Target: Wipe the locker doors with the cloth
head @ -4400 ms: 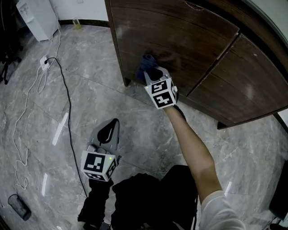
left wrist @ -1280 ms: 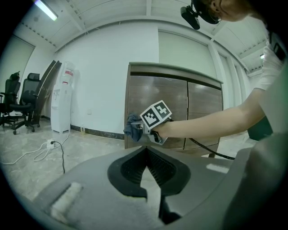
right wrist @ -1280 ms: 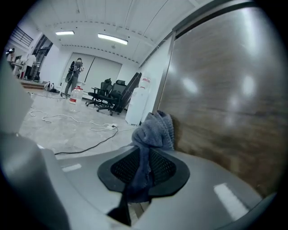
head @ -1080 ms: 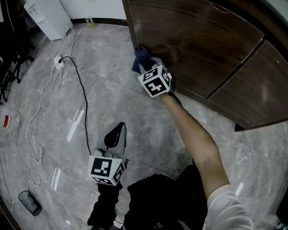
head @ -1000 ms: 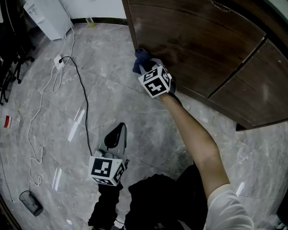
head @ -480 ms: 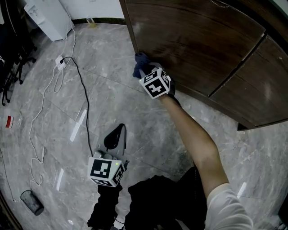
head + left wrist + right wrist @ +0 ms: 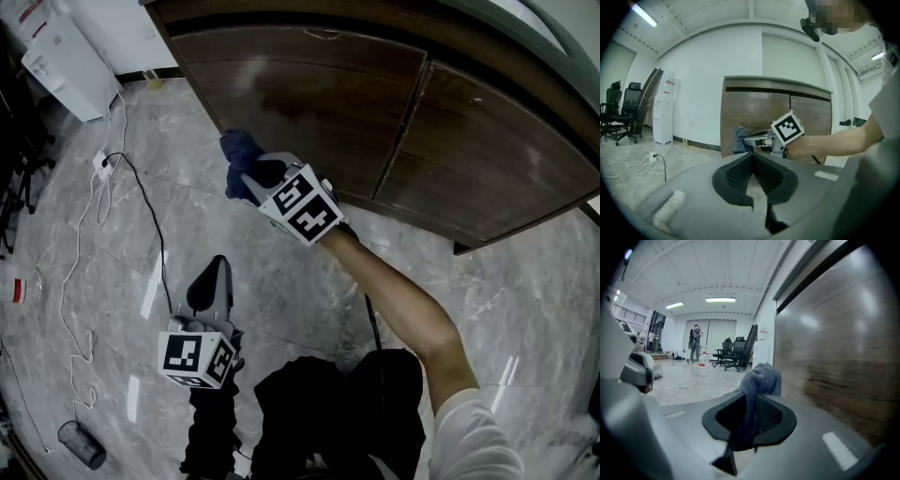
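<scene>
- Jaws of the right gripper (image 7: 247, 174) are pinching the blue cloth (image 7: 238, 150). In the right gripper view the pads (image 7: 766, 414) press a hanging fold, and the bunched top of the cloth (image 7: 761, 377) stands up past the tips.
- How much cloth lies lower down is hidden inside the jaws.
- The cloth sits by the lower left corner of the left door (image 7: 300, 89), near the locker's edge. No view shows whether it touches the wood.
- In the right gripper view the left door (image 7: 834, 357) fills the right side, smeared and streaked with glare, so its grain is hard to read.
- The right door (image 7: 487, 155) meets the left door at a thin seam. Its far end and the locker's top run out of the head view.
- The left gripper (image 7: 214, 274) is held low over the marble floor (image 7: 94, 281), well apart from the locker. Its jaws are pressed together with nothing between them.
- A black cable (image 7: 150, 220) trails across the floor to a white power strip (image 7: 101, 165).
- A white cabinet-like unit (image 7: 61, 61) is cut off at the upper left.
- A small dark cylinder (image 7: 82, 446) lies at the lower left, too small to identify.
</scene>
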The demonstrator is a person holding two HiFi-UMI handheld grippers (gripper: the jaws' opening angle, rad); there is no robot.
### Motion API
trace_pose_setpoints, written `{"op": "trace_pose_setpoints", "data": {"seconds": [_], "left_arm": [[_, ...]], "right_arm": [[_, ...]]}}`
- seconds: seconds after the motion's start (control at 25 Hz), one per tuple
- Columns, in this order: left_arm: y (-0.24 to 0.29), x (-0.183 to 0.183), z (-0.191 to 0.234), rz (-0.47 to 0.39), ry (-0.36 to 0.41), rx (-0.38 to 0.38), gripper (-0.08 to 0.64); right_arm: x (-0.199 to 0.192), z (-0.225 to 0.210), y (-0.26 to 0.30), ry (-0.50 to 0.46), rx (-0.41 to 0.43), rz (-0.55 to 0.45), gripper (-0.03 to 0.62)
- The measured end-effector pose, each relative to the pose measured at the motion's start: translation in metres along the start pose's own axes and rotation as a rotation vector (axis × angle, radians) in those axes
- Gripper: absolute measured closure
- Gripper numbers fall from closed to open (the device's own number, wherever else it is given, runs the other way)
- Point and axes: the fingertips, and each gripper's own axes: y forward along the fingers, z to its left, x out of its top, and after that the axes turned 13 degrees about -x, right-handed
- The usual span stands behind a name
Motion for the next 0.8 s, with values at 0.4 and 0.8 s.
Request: {"op": "trace_pose_setpoints", "data": {"seconds": [0.4, 0.8], "left_arm": [[-0.023, 0.201, -0.11, 0.091, -0.033, -0.099, 0.561], [-0.063, 0.396, -0.23, 0.07, -0.02, -0.197, 0.561]], "right_arm": [[0.108, -0.038, -0.235, 0.268, -0.08, 0.061, 0.526], [0.273, -0.089, -0.473, 0.452, -0.401, -0.009, 0.526]]}}
